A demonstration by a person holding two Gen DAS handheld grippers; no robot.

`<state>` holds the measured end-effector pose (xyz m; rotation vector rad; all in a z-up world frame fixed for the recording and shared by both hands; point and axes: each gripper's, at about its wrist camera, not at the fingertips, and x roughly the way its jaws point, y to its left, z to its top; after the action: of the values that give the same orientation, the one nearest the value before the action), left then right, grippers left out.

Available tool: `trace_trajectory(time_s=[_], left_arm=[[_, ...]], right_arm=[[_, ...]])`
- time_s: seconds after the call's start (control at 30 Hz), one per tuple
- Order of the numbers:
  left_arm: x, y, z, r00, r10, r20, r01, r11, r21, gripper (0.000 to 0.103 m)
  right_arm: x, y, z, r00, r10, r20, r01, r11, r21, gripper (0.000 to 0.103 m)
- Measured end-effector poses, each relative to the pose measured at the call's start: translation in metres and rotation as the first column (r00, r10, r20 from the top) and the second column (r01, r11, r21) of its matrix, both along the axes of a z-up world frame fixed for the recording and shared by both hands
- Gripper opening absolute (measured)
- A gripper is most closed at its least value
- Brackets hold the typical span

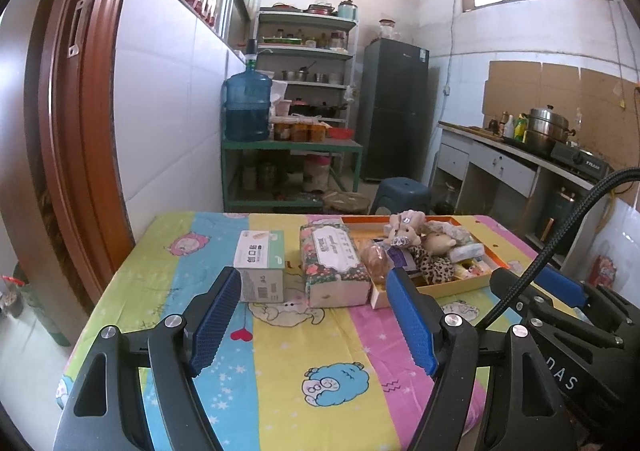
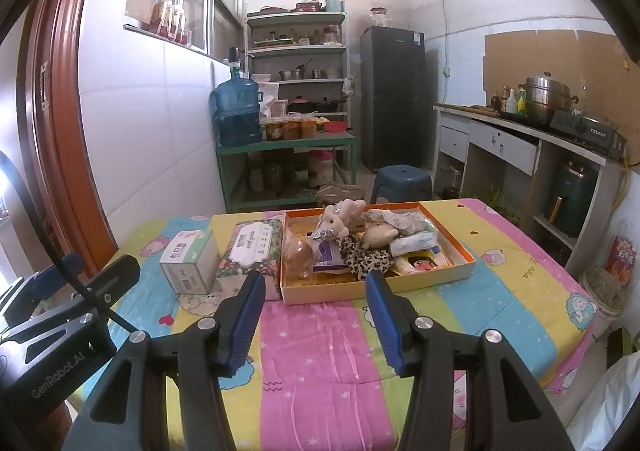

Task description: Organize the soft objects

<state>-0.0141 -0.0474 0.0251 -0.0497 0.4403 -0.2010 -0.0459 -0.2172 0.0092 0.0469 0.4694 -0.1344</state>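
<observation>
Covering the table: a striped cartoon-print cloth [image 2: 320, 335] in pink, yellow, blue and green, spread edge to edge.
Room: a kitchen with white tiled walls, a metal shelf rack [image 2: 298, 51] of pots and jars, a dark fridge [image 2: 394, 95], a blue water jug [image 2: 238, 113] on a green stand, and a counter with a steel steamer pot [image 2: 546, 97] along the right wall.
Floor beyond the far edge: one blue plastic stool [image 2: 404, 181].
Task things: one shallow orange-rimmed box [image 2: 466, 257] lies at the far edge, towards the right corner, holding a heap of soft objects, including one pink plush toy [image 2: 340, 221], one leopard-print piece [image 2: 366, 261] and one bagged bread roll [image 2: 298, 251].
Beside the box: one floral tissue pack [image 2: 252, 251] touches its left wall; one white carton [image 2: 190, 261] stands just left of that, apart from it.
Open room: the whole near half of the cloth is bare, from the near edge up to the three items.
Left gripper [image 1: 312, 327]: jaws wide, nothing between them, above the near left part of the cloth.
Right gripper [image 2: 316, 321]: jaws wide apart, gripping nothing, above the near edge, pointed at the box.
Count of grippers: two, side by side.
</observation>
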Motion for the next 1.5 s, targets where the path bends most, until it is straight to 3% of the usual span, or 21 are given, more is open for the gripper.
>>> trace_trajectory(time_s=[1.5], left_arm=[[-0.0007, 0.0047, -0.0018, 1.000, 0.006, 0.000, -0.006, 1.000, 0.009, 0.076]], right_arm=[[0.0019, 0.0066, -0.0022, 1.000, 0.013, 0.006, -0.013, 1.000, -0.002, 0.052]])
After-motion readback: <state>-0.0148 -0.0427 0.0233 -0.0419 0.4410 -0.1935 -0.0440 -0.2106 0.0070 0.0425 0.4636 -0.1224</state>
